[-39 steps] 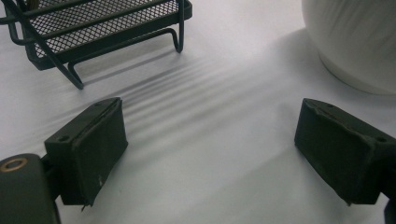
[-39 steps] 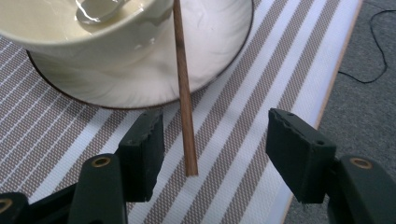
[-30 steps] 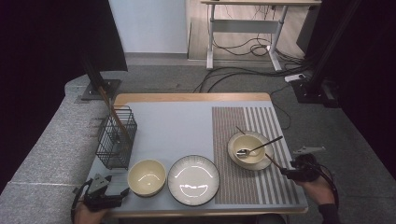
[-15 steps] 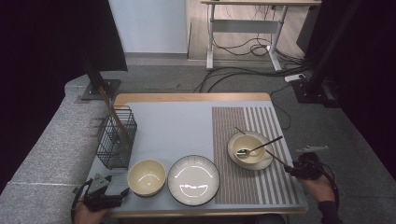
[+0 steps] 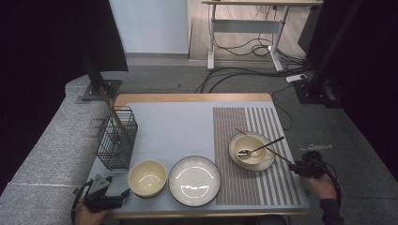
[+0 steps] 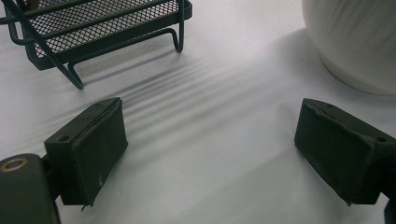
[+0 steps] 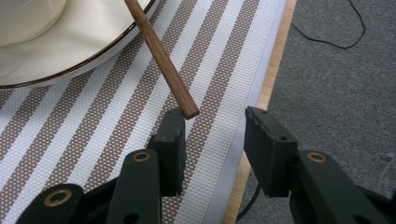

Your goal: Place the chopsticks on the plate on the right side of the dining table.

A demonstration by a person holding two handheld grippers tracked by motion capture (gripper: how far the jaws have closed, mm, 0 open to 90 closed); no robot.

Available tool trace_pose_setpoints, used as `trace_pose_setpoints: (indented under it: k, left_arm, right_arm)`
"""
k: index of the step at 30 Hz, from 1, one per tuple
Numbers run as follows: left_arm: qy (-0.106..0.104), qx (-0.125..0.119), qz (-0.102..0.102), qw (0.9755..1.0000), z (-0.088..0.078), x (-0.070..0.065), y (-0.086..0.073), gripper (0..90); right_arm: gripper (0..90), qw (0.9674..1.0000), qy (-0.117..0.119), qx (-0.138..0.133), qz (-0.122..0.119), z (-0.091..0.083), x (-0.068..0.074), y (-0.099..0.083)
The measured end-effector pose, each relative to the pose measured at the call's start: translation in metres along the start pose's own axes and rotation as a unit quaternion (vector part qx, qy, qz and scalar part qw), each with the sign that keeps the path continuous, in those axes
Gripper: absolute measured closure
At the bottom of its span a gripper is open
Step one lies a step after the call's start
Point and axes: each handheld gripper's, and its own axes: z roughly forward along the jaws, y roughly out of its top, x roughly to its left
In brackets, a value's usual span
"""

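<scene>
My right gripper hung low over the striped placemat at the table's right edge, its 2 jaws partly apart and just then narrowing. The end of a brown wooden chopstick stood at the tip of the left-hand jaw in the right gripper view, at that jaw's top corner rather than squarely in the gap; I could not tell whether it touched the pad, and nothing was pinched. The chopstick slanted up from there across the rim of the cream plate.

From the high view, that plate lay on the placemat with a small bowl on it and a spoon leaning out of the bowl, and the chopstick ran off the plate's right side toward my right gripper.

My left gripper rested at the near left corner of the table, jaws spread wide with only the pale tablecloth between them. Ahead of it stood the black wire basket, and to the right the cream bowl. A dark-rimmed plate lay just beside that bowl.
</scene>
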Motion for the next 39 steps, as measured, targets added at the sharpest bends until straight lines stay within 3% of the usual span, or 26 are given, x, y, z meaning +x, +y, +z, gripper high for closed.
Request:
trace_pose_setpoints:
  k: [39]
  left_arm:
    - [0.000, 0.000, 0.000, 1.0000, 0.000, 0.000, 0.000, 8.9]
  right_arm:
    - [66.5, 0.9991, -0.023, -0.009, 0.034, 0.012, -0.021, 0.018]
